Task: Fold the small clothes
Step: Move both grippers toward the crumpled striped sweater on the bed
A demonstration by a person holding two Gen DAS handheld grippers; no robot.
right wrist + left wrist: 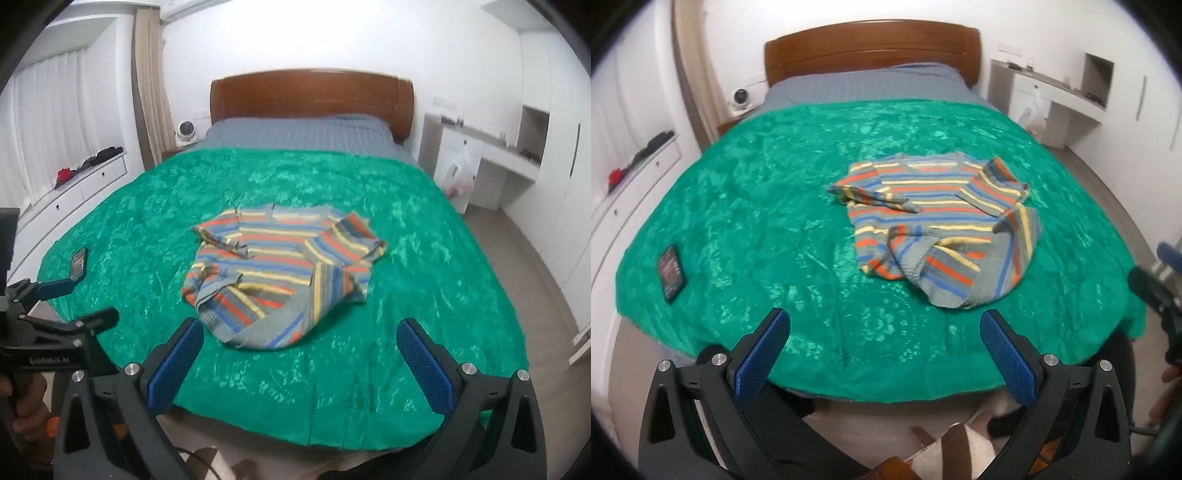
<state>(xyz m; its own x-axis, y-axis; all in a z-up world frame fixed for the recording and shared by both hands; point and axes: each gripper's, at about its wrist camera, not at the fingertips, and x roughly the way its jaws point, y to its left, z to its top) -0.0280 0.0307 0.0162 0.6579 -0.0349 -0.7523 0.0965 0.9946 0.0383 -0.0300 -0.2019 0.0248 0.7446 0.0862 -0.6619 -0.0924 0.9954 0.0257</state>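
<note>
The striped sweater (938,225) is lying rumpled on the green blanket (757,206), ahead of both tools. The left gripper (884,325) and right gripper (299,334) are hovering spread wide, holding nothing. I'd be flattening the bunched hem nearest them first.

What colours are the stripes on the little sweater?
The sweater has orange, blue and yellow stripes on grey. The left wrist view shows it best.
</note>
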